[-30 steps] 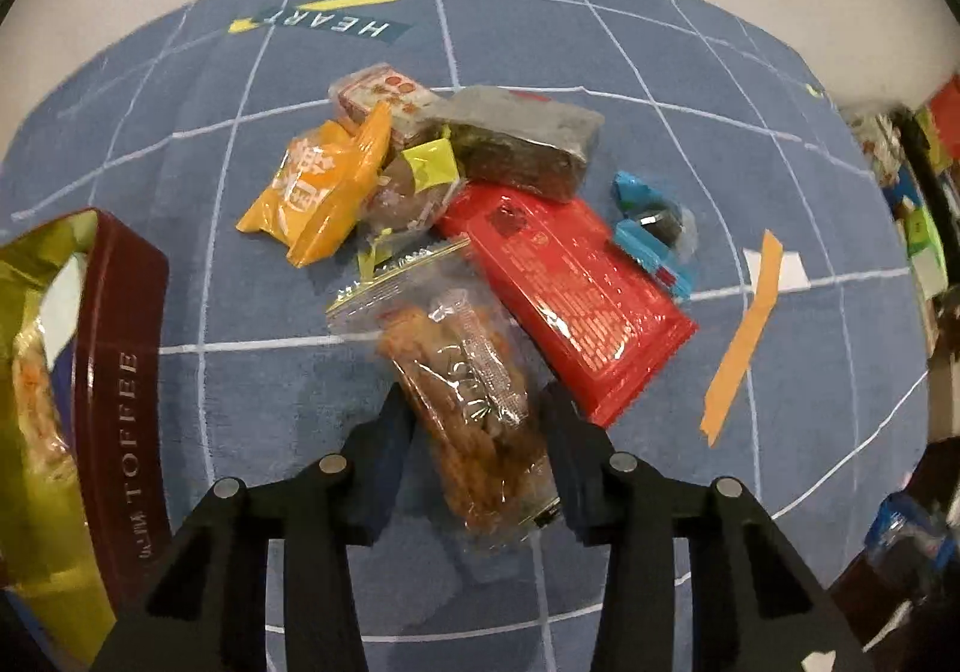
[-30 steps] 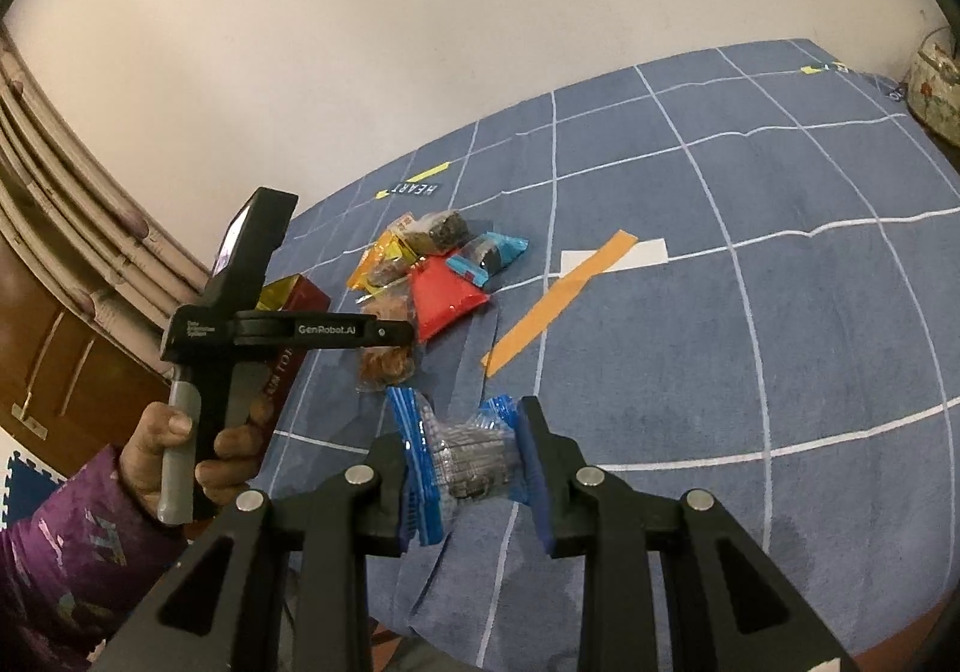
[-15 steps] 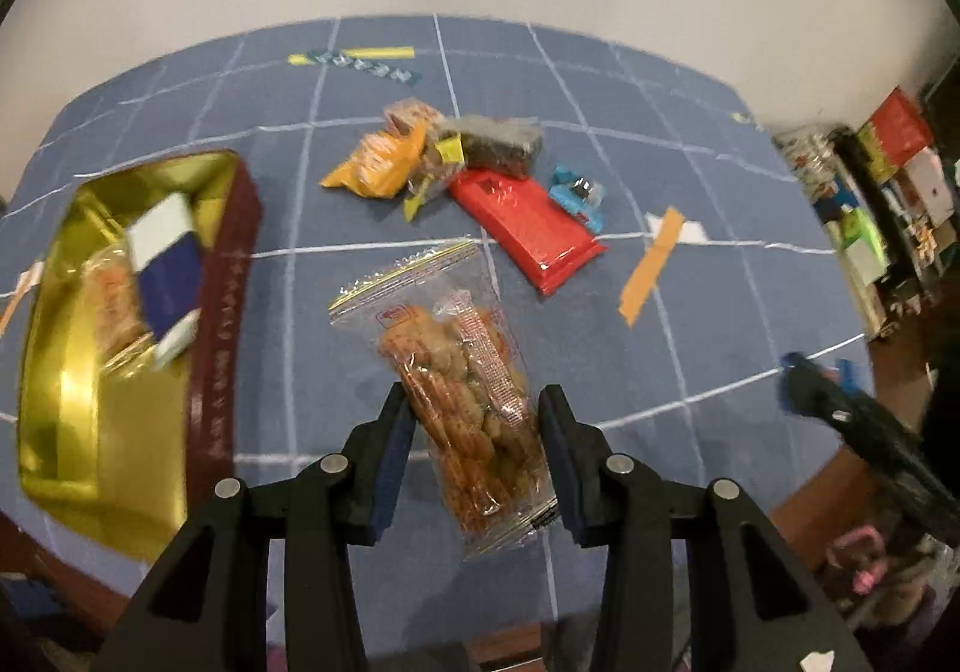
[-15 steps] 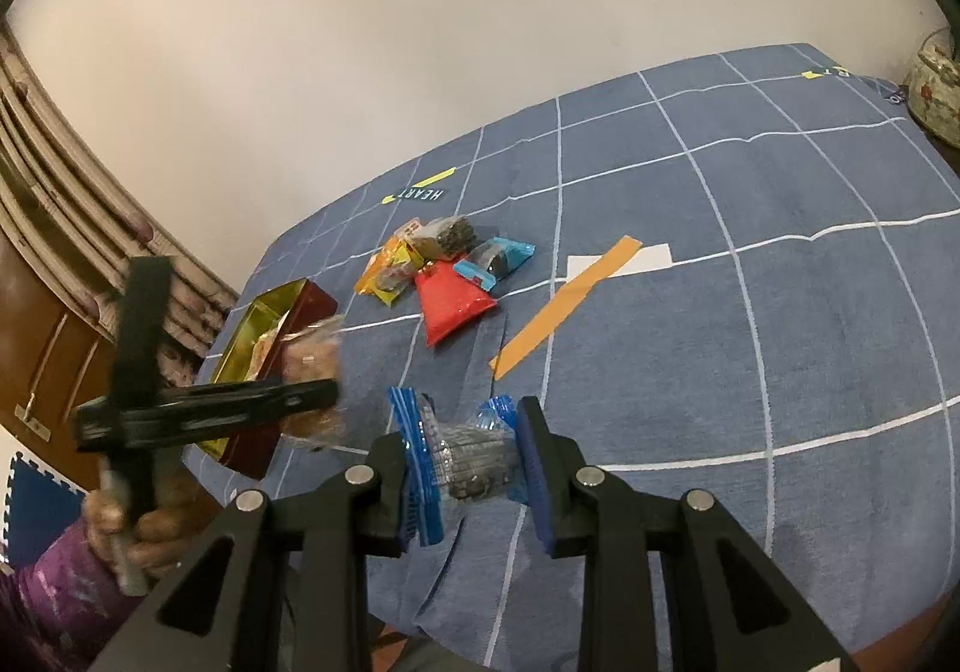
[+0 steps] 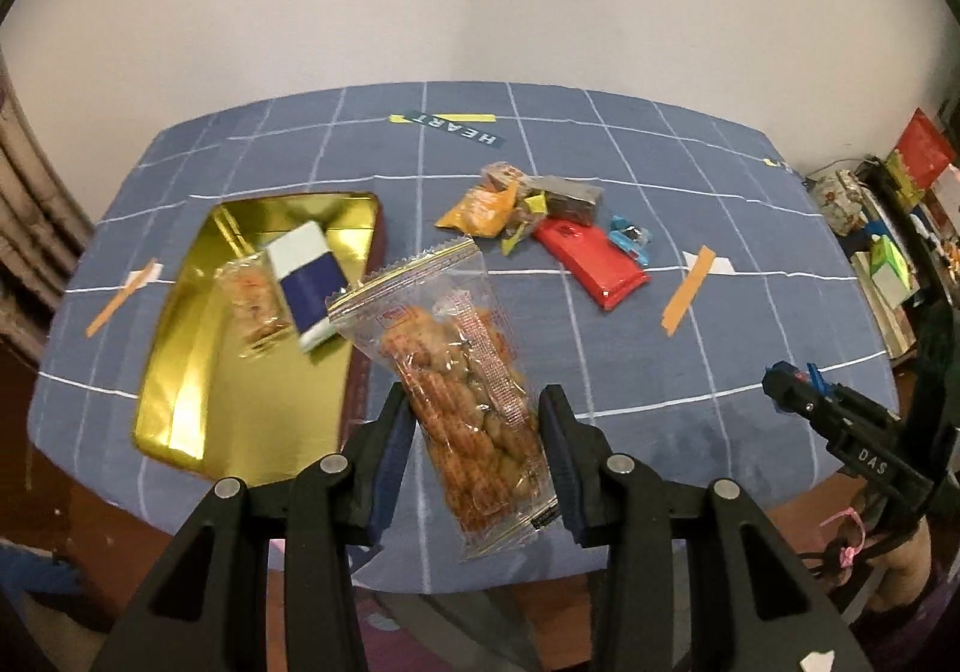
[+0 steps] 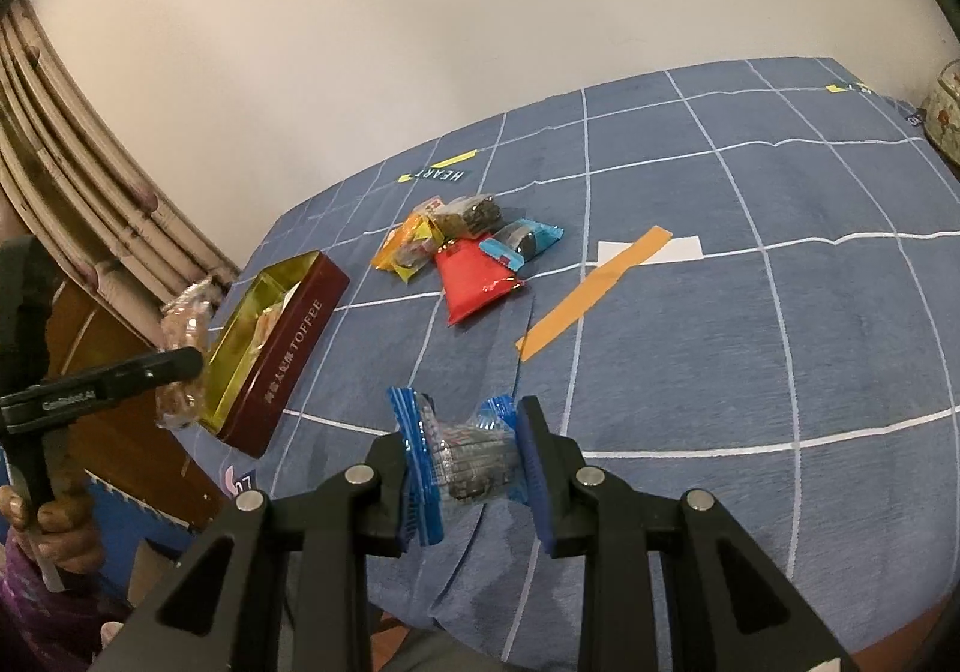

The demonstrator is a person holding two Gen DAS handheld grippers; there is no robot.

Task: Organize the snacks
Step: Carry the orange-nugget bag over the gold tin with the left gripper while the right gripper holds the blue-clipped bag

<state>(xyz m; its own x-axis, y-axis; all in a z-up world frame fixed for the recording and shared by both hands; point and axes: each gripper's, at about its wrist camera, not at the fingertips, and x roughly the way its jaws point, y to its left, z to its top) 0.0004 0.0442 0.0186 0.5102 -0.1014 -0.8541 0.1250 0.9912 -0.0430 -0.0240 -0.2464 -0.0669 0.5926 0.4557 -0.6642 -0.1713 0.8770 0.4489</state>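
Blue checked tablecloth (image 5: pixel 600 348) under a plain pale wall, snacks and an open toffee tin (image 5: pixel 180 372) laid out on it.

Left gripper (image 5: pixel 477 423) clamped on clear bag of orange crackers (image 5: pixel 462 372), held aloft beside the tin's near right corner, long axis running away from the claw, sealed end tilted up-left. Right gripper (image 6: pixel 465 456) closed tight on small blue-ended wrapper (image 6: pixel 468 450), long axis crosswise between the pads. Compared with a second ago: cracker bag lifted off the snack pile (image 5: pixel 546 222) and carried over toward the tin; right side unchanged.
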